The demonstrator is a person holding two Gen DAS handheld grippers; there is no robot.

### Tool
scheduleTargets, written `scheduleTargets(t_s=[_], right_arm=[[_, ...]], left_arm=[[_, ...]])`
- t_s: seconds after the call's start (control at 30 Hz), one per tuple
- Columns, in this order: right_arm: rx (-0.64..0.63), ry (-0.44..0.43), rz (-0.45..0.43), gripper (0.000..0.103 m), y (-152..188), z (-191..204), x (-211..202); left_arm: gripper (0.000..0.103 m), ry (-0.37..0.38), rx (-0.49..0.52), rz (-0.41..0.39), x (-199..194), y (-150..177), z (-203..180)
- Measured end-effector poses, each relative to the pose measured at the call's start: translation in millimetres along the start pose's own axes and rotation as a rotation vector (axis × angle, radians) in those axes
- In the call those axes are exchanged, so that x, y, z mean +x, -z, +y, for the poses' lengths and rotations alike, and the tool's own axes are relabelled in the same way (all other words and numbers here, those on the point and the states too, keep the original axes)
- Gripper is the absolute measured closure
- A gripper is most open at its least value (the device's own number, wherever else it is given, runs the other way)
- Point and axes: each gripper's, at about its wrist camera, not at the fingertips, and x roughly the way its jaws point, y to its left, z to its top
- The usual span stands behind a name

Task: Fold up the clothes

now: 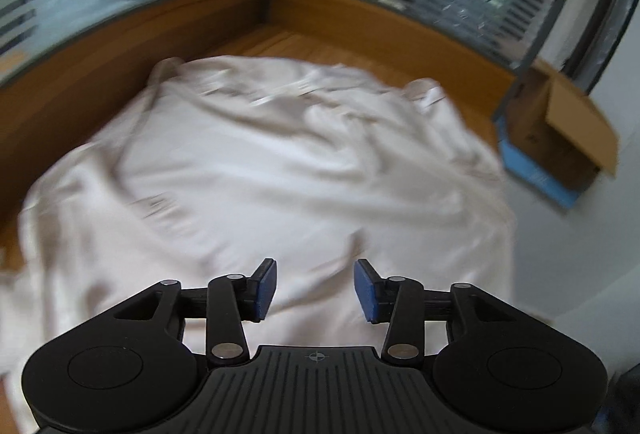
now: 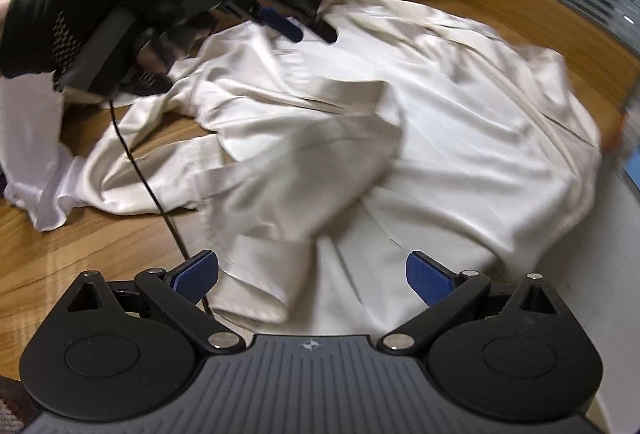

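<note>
While both the left gripper (image 1: 315, 288) and right gripper (image 2: 312, 276) hover with jaws apart and empty, the cream shirt (image 2: 460, 138) sprawls mid-frame across the wooden tabletop (image 2: 96, 234), looking light, limp and slippery, best pinched at its sleeve cuff (image 2: 256, 286).

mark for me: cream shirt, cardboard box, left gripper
cream shirt (image 1: 256, 170): left wrist view, on the flat middle of the fabric.
cardboard box (image 1: 576, 122): left wrist view, on its open brown flap.
left gripper (image 2: 304, 28): right wrist view, between its fingertips, above the shirt.
</note>
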Motion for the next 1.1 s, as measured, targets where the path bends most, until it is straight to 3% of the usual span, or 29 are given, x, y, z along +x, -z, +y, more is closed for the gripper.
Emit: scheduleTargets(t_s=[0.3, 0.43, 0.83, 0.9, 0.97, 1.0, 1.03, 1.1], right_arm=[[-0.086, -0.088, 0.042, 0.020, -33, 32, 53], [-0.115, -0.110, 0.060, 0.027, -40, 47, 75], [-0.218, -0.124, 0.101, 0.035, -47, 91, 125], [-0.229, -0.106, 0.106, 0.057, -44, 93, 131], [-0.237, -0.088, 0.092, 0.068, -42, 93, 133], [-0.240, -0.085, 0.088, 0.080, -41, 92, 133], [-0.234, -0.084, 0.085, 0.085, -41, 89, 131], [-0.215, -0.079, 0.072, 0.087, -41, 82, 123]], left_arm=[[0.052, -0.200, 0.042, 0.058, -32, 67, 58], [0.052, -0.234, 0.028, 0.080, -31, 83, 75], [0.053, -0.318, 0.010, 0.077, -7, 93, 95], [0.053, -0.317, -0.023, 0.081, -5, 93, 100], [0.053, -0.321, -0.041, 0.087, -2, 93, 103], [0.053, -0.324, -0.043, 0.089, -1, 93, 104], [0.053, -0.326, -0.042, 0.093, -1, 94, 105], [0.053, -0.332, -0.037, 0.099, 1, 95, 106]])
